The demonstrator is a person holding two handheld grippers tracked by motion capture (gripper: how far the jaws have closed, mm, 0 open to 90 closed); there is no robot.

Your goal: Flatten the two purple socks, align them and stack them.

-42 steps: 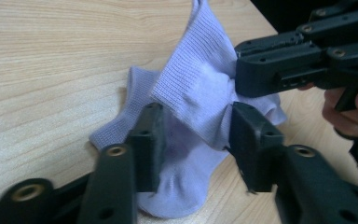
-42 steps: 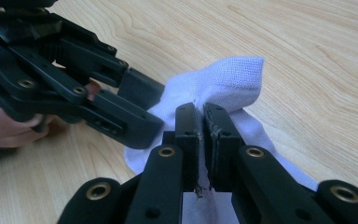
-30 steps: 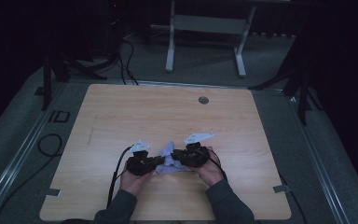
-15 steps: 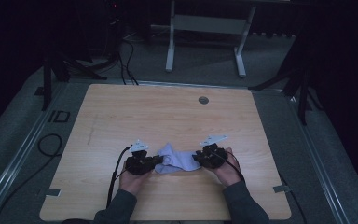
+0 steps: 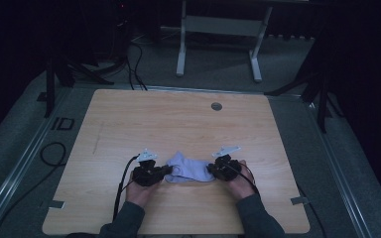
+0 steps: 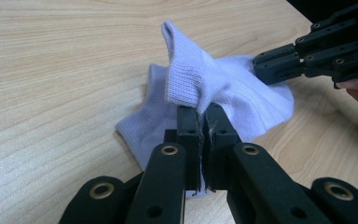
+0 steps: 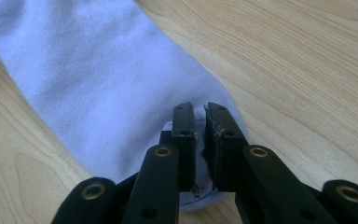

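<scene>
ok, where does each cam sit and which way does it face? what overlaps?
High view: fixed above the person's side, looking forward and down on the table; forearms, hands, left gripper and right gripper at the sock.
Left gripper view: rides the left gripper, looking along its jaws, shut on the sock; right gripper beyond.
Right gripper view: rides the right gripper, jaws just closing at the sock.
Shared: sock and table in all.

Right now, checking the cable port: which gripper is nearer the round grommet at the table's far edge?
Right. The right gripper sits almost straight below the grommet; the left gripper is farther off to the side.
</scene>
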